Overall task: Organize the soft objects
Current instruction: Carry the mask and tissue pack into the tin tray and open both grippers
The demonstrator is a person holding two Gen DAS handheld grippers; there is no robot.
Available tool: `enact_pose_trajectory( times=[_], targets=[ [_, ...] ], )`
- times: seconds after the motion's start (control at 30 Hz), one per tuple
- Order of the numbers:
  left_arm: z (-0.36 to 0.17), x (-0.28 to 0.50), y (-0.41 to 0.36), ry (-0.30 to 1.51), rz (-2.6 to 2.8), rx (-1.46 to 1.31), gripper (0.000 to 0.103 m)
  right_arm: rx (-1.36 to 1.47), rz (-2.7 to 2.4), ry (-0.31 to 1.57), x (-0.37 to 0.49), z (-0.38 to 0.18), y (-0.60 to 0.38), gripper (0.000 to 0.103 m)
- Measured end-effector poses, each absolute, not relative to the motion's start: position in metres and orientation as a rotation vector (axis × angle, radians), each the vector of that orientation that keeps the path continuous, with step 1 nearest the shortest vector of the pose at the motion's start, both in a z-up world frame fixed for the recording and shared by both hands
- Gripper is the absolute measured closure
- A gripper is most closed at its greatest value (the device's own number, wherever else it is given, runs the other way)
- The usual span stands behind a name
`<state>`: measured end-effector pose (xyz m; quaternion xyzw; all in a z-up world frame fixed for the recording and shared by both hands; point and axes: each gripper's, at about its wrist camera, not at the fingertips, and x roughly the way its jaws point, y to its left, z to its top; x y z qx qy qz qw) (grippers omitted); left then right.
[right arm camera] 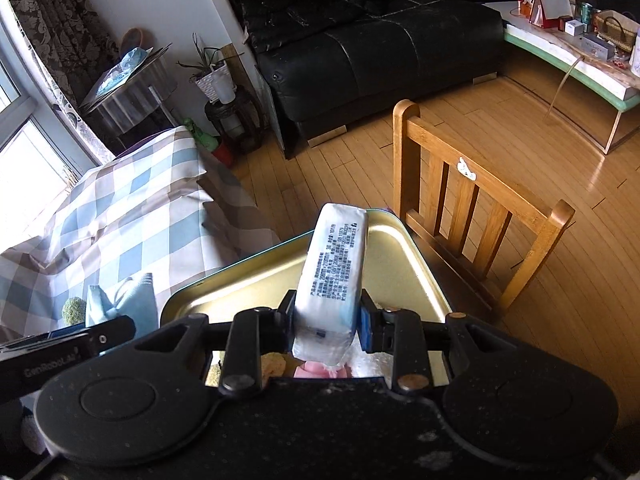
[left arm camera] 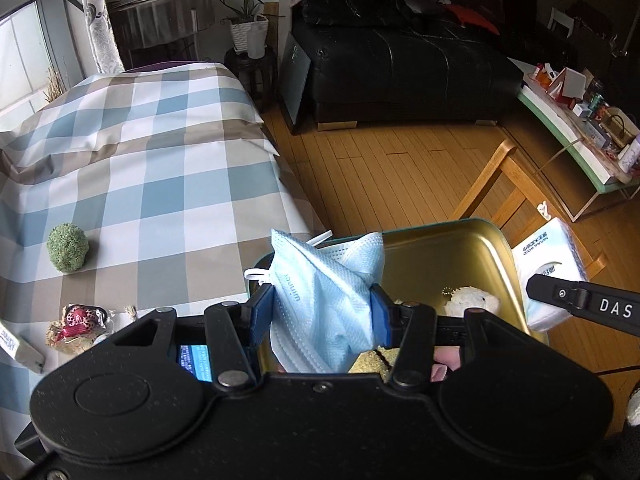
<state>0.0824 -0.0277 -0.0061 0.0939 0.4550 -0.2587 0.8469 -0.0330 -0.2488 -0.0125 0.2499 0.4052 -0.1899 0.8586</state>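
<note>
My left gripper [left arm camera: 320,312] is shut on a bunch of light blue face masks [left arm camera: 320,288], held over the left end of a gold metal tin [left arm camera: 460,248]. In the right wrist view my right gripper [right arm camera: 326,326] is shut on a white tissue pack [right arm camera: 334,272], which stands above the same tin [right arm camera: 400,264]. In the tin lie a white plush toy [left arm camera: 472,300], something yellow [left arm camera: 368,360] and something pink [left arm camera: 440,368], partly hidden by the grippers. The masks [right arm camera: 124,304] show at the left of the right wrist view.
A green fuzzy ball [left arm camera: 67,247] and a pink spotted item [left arm camera: 80,320] lie on the checked cloth [left arm camera: 140,160]. A wooden chair [right arm camera: 480,216] stands right behind the tin. A black sofa [left arm camera: 400,68] and a cluttered low table [left arm camera: 576,120] are further back.
</note>
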Motion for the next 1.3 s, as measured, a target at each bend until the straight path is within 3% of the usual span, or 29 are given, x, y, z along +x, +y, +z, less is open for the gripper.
enact_pose_trajectory(
  times=[0.6,0.7,1.3],
  targets=[
    [-0.034,0.085,-0.042,1.017,-0.475,0.228,0.045,0.464,-0.324,0.873,-0.004,-0.014,-0.223,0.071],
    [-0.035,0.086,-0.042,1.018,-0.470,0.222,0.040,0.460,-0.321,0.870,-0.005,-0.013,-0.223,0.065],
    [-0.034,0.072,-0.037,1.033,-0.457,0.223,0.040,0.462,-0.369,0.867,-0.011,-0.013,-0.229,0.059]
  ],
)
